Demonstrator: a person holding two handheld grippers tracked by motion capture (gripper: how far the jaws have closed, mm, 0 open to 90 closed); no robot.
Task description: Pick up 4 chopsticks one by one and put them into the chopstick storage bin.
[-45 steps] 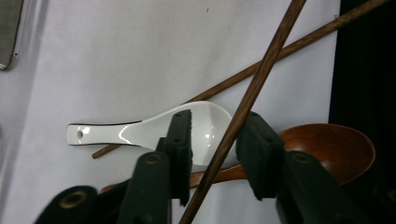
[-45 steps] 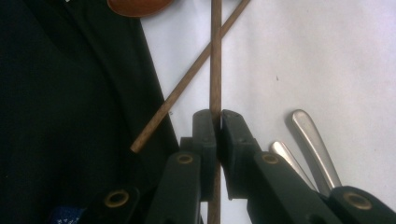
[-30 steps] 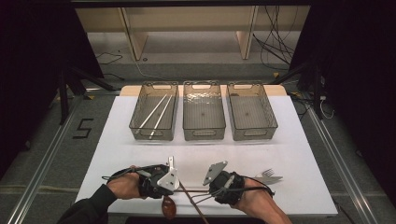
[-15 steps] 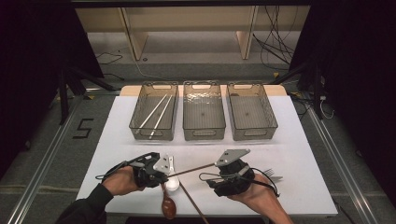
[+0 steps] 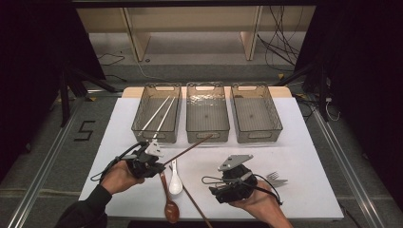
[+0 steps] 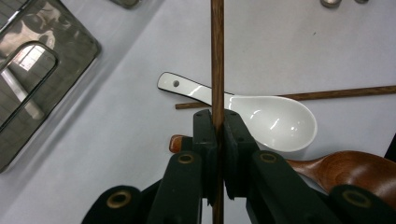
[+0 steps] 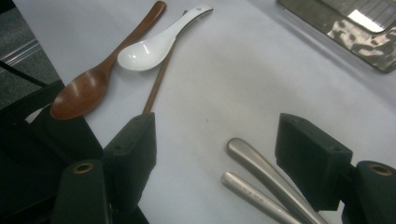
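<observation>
Chopstick (image 5: 187, 147), clamped in left gripper (image 5: 151, 164), is pointing toward 2 o'clock w/ tip nearing the bins' front edge; right gripper (image 5: 228, 190) is hanging open, jaws just widened, nothing between.

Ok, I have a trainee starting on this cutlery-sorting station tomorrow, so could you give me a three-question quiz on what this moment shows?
1. True or false: the left gripper is shut on a wooden chopstick.
2. Which lies beside the white spoon on the table?
A. a glass cup
B. a brown wooden spoon
C. a plate
3. Fill in: in the right gripper view, the right gripper has its jaws ____, with two metal handles on the table between them.

Key:
1. True: its pads clamp the stick in the left gripper view.
2. B.
3. Open; they have just been opening and grip nothing.
</observation>
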